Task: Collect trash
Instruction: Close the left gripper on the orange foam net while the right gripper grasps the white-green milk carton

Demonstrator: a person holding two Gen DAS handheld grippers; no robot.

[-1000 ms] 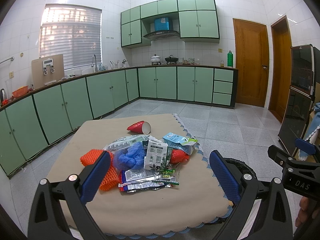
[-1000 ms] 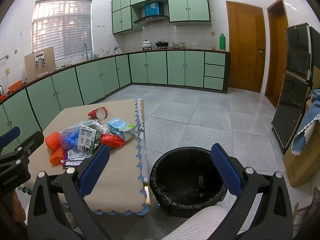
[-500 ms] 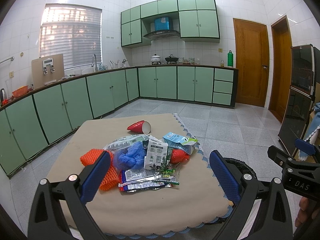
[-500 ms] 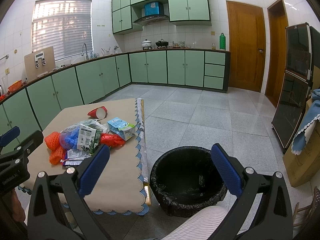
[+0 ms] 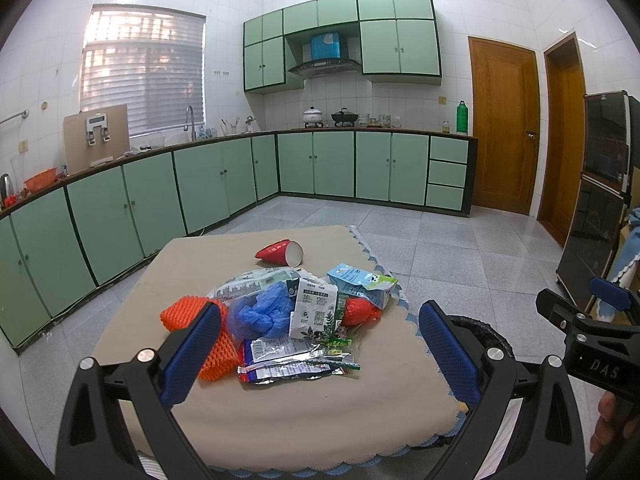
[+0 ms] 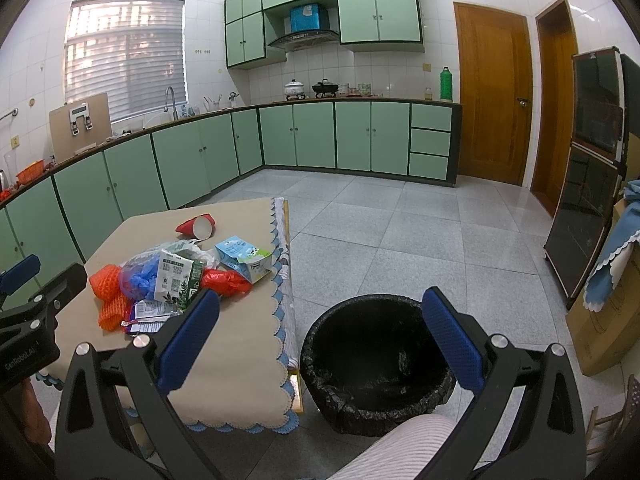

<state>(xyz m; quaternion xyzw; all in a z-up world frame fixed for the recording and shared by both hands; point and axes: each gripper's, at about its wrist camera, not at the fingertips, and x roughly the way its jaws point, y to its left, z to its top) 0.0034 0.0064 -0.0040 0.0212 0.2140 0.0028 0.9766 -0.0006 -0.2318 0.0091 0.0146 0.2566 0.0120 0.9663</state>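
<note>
A: Nothing moved since earlier. Left gripper [image 5: 320,344] and right gripper [image 6: 320,334] both gape wide, empty.
B: Progress?
A: None. Trash pile [image 5: 288,320] sits on table [image 5: 320,420]; bin [image 6: 376,360] beside it looks empty.

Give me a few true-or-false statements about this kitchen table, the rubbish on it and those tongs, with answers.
1. The red paper cup stands upright. False: it lies on its side, apart from the pile.
2. The black-lined trash bin sits on the floor beside the table. True.
3. The left tongs grip the orange foam net. False: they are open and hold nothing.
4. The right tongs are open and empty. True.
5. A blue glove lies in the pile. True.
</note>
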